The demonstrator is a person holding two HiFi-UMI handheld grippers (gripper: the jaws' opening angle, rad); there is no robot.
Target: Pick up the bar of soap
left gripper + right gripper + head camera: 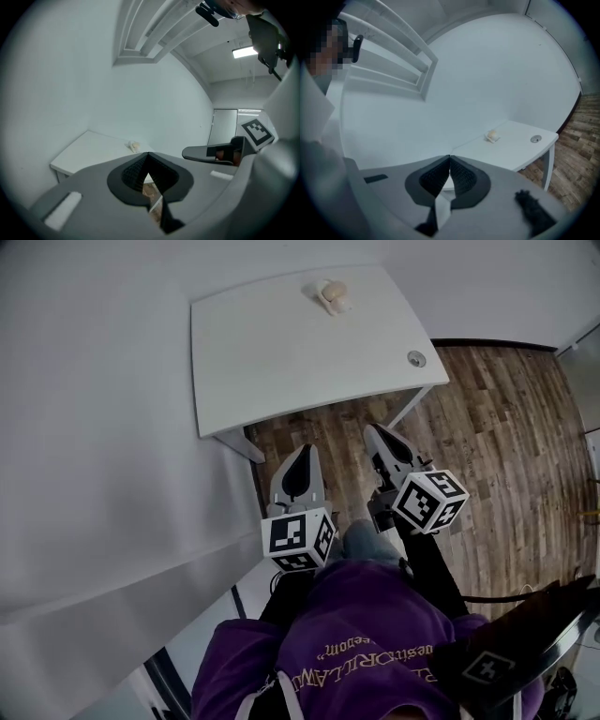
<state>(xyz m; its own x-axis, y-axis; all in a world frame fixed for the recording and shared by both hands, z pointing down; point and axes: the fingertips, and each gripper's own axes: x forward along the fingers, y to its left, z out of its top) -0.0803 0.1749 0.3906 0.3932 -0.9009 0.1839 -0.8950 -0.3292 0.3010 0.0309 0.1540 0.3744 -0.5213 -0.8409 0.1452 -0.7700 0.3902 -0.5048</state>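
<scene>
A pale bar of soap (330, 294) lies in a small dish near the far edge of a white table (281, 352). My left gripper (304, 450) and right gripper (374, 429) hover side by side over the floor, short of the table's near edge, both shut and holding nothing. In the left gripper view the closed tips (148, 153) point toward the soap (134, 146) across the table (84, 152). The right gripper view shows its tips (450, 157) touching, with the soap (491, 136) far ahead to the right on the table (511, 152).
A round cable grommet (416, 359) sits at the table's right corner. A white wall runs along the left and behind the table. Wood flooring (506, 427) spreads to the right. A closed door (224, 125) stands at the back.
</scene>
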